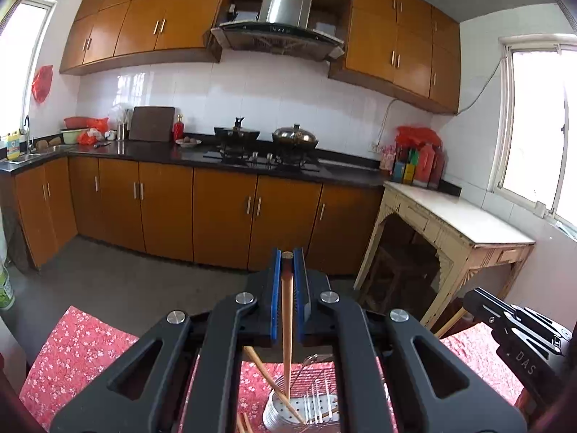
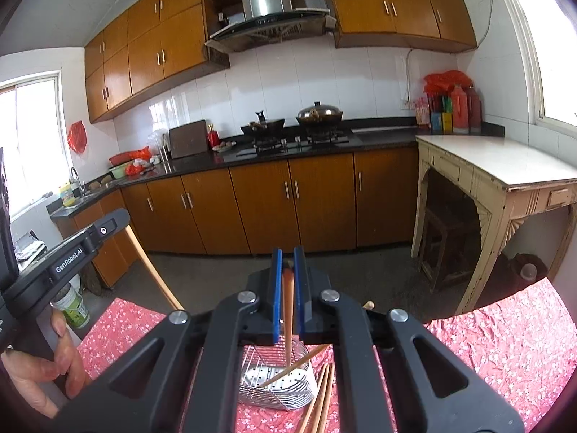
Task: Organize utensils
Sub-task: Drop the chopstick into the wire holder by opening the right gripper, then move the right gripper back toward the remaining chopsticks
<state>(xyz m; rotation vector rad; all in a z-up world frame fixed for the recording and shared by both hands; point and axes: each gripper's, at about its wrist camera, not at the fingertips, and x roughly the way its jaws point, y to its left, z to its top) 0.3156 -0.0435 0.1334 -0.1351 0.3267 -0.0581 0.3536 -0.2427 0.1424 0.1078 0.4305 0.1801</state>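
Note:
My left gripper [image 1: 287,258] is shut on a wooden chopstick [image 1: 287,324] that hangs down with its lower end inside a metal utensil holder [image 1: 288,413] on the red floral tablecloth [image 1: 79,353]. Another chopstick [image 1: 274,382] leans in the holder. My right gripper [image 2: 287,261] is shut on a second chopstick [image 2: 288,324], its lower end in the same holder [image 2: 274,386], where one chopstick [image 2: 292,368] leans. Several loose chopsticks [image 2: 321,397] lie on the cloth [image 2: 505,353] beside the holder. Each gripper shows at the edge of the other's view.
A kitchen counter [image 1: 180,157] with a stove, two woks and orange cabinets runs along the far wall. A worn cream side table [image 1: 458,223] stands at the right. A green-labelled bottle [image 2: 72,306] stands on the floor to the left.

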